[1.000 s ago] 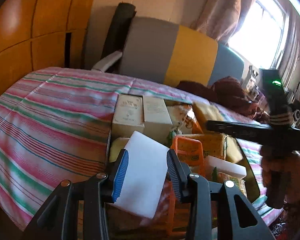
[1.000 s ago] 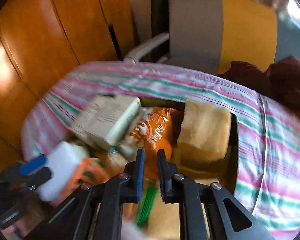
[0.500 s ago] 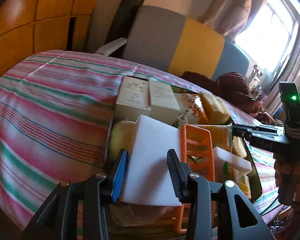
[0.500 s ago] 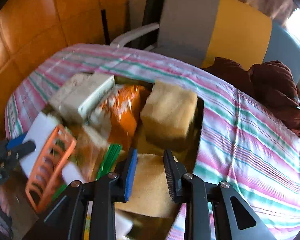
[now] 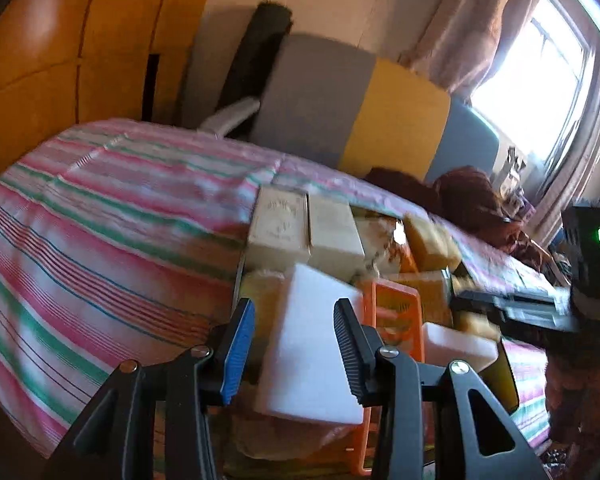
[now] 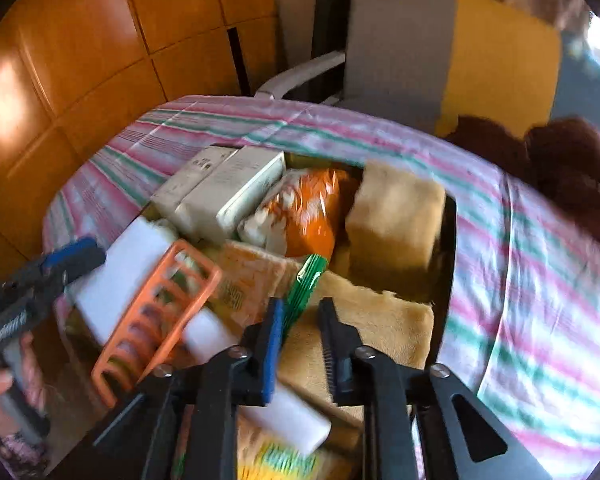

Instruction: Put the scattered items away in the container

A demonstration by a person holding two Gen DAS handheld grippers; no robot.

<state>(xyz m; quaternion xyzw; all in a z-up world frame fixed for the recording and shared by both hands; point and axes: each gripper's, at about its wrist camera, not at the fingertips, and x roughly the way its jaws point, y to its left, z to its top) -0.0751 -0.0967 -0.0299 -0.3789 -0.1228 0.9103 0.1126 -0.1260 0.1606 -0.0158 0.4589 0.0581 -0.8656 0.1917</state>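
Note:
The dark container (image 6: 450,260) on the striped bed is packed with boxes, sponges and packets. In the left wrist view a white sponge block (image 5: 308,344) leans in its near end against an orange plastic rack (image 5: 396,320). My left gripper (image 5: 294,340) straddles the block with the jaws apart, and a thin gap shows beside the blue pad. My right gripper (image 6: 300,340) is open over a yellow sponge (image 6: 380,328) and a green packet (image 6: 306,284), gripping nothing. A white bar (image 6: 288,412) lies under its fingers. The block (image 6: 120,276) and rack (image 6: 156,312) also show there.
Two cream boxes (image 6: 220,192), an orange snack bag (image 6: 308,216) and a tan sponge (image 6: 396,216) fill the far end of the container. The striped bedcover (image 5: 100,220) spreads to the left. A grey and yellow chair (image 5: 360,120) and dark red cloth (image 5: 476,196) lie behind.
The white block went from lifted above the container to leaning inside it, with a gap now beside my left pad. My right gripper opened from nearly shut and pulled back.

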